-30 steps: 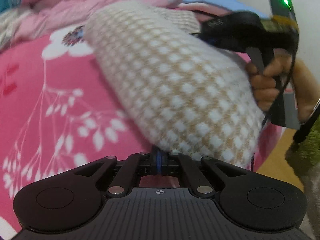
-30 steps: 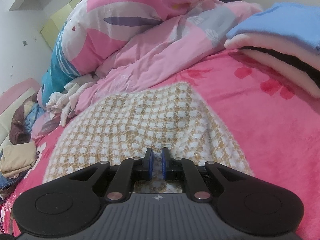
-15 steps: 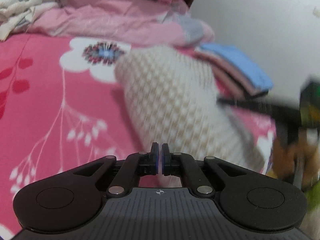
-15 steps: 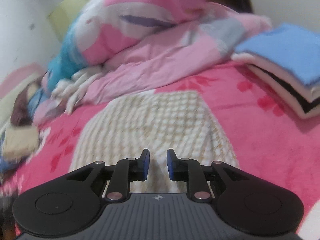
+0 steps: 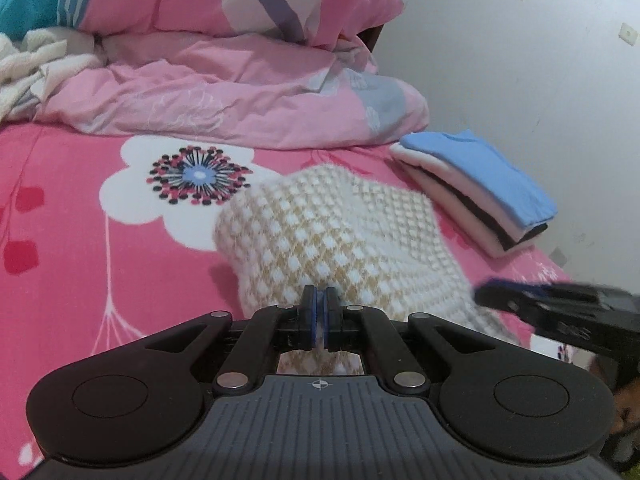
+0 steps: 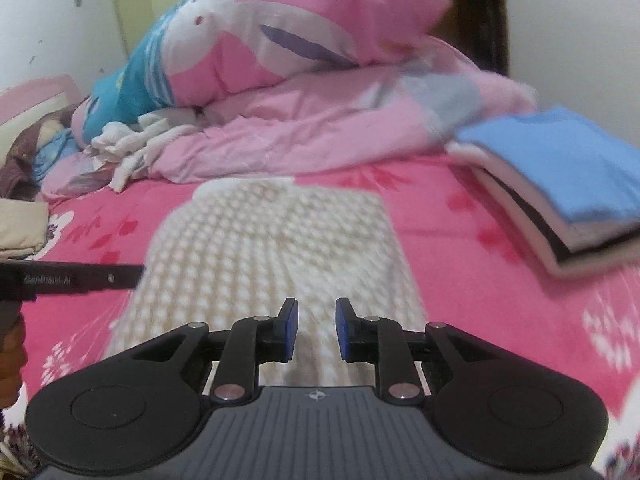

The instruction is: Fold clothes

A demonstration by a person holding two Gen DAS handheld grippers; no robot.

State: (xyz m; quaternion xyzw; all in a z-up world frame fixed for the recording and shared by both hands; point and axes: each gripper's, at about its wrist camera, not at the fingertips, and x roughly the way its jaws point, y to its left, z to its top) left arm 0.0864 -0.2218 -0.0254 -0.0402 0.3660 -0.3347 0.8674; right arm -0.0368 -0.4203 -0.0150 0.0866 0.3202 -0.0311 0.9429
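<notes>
- Checked knit garment (image 5: 340,240) lies folded on the pink floral bedspread (image 5: 72,240), between the rumpled pink duvet (image 5: 224,96) and the near edge, just beside the stack of folded clothes (image 5: 480,196).
- Left gripper (image 5: 320,300): jaws pressed together at the garment's near edge; a sliver of knit may be pinched between the blue pads, but I cannot tell whether they grip cloth or only rest over it.
- Right gripper (image 6: 316,320): jaws apart, nothing between them, hovering over the garment's near hem.
- Risk 1: if the left pads do hold fabric and the hand lifts, the top layer would drag up and undo the fold (knit looks soft and loose).
- Risk 2: the right fingers could snag the open weave if lowered and pulled sideways.
- Risk 3: sliding the bundle toward the stack could knock the blue top layer askew.
- Risk 4: the plush bedspread may grab the knit and bunch it.
- Count: grippers, 2. Checked garment, 1. Stack, 1, with about four layers showing (blue, cream, dark, cream; edges blurred). Loose unfolded heap (image 6: 120,148) by the duvet, 1; its pieces cannot be counted.
</notes>
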